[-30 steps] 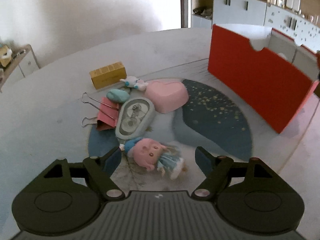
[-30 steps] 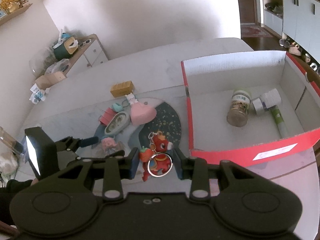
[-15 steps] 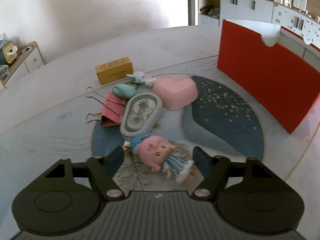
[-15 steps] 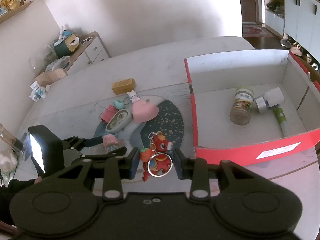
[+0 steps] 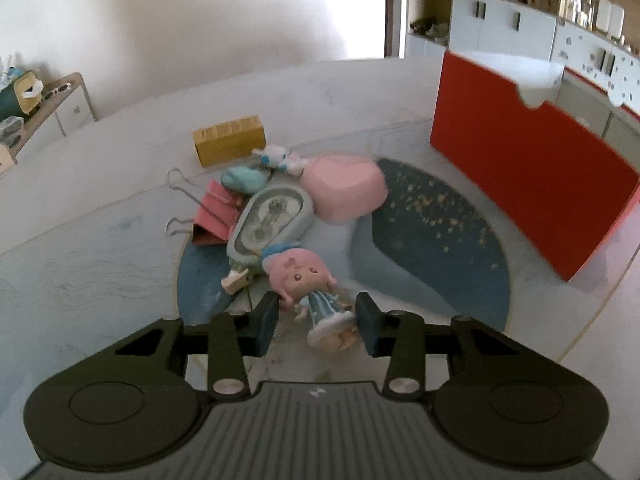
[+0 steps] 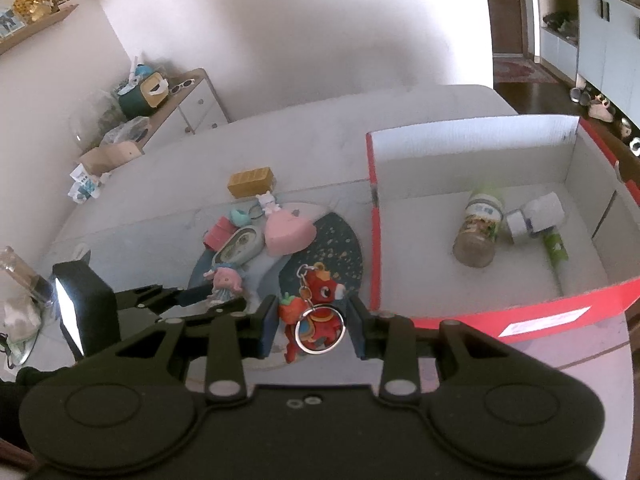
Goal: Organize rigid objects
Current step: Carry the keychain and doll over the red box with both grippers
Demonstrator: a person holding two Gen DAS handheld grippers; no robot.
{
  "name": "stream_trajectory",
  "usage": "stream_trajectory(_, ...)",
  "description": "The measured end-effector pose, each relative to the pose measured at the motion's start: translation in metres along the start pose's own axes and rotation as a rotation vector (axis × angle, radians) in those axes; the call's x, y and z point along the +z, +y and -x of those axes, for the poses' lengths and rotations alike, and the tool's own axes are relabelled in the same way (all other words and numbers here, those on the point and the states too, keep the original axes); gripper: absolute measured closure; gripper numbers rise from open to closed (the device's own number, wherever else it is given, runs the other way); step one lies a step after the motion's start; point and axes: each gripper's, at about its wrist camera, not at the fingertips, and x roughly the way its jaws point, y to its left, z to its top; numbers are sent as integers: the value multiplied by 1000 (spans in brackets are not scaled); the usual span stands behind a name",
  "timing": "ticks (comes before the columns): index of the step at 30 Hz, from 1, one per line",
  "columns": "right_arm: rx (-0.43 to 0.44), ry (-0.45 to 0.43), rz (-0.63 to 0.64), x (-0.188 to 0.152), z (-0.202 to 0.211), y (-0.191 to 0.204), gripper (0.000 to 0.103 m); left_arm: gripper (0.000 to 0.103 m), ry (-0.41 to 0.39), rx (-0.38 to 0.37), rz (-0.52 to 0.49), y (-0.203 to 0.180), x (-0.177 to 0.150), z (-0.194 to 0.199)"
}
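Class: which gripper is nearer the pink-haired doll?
Left. The left gripper brackets the doll, jaws open on either side. The right gripper sits apart from it, around the red keychain.

Doll and red keychain, each low in its frame

Pink-haired doll (image 5: 306,284) lies lower centre, feet nearest; red horse keychain (image 6: 316,308) with metal ring lies lower centre beside the red box (image 6: 472,316).
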Motion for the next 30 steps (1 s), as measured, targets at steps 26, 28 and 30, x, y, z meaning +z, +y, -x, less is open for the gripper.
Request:
stream_trajectory(26,35,-29,45,31,28,-106,67,78,-69,69,117,-49,36,32)
stream_trajectory(28,28,-29,41,34,28,-116,67,78,-80,60,128,-54,45,40)
stream_trajectory(30,21,-31,40,36,28,-126,67,78,-97,31,133,-61,57,52)
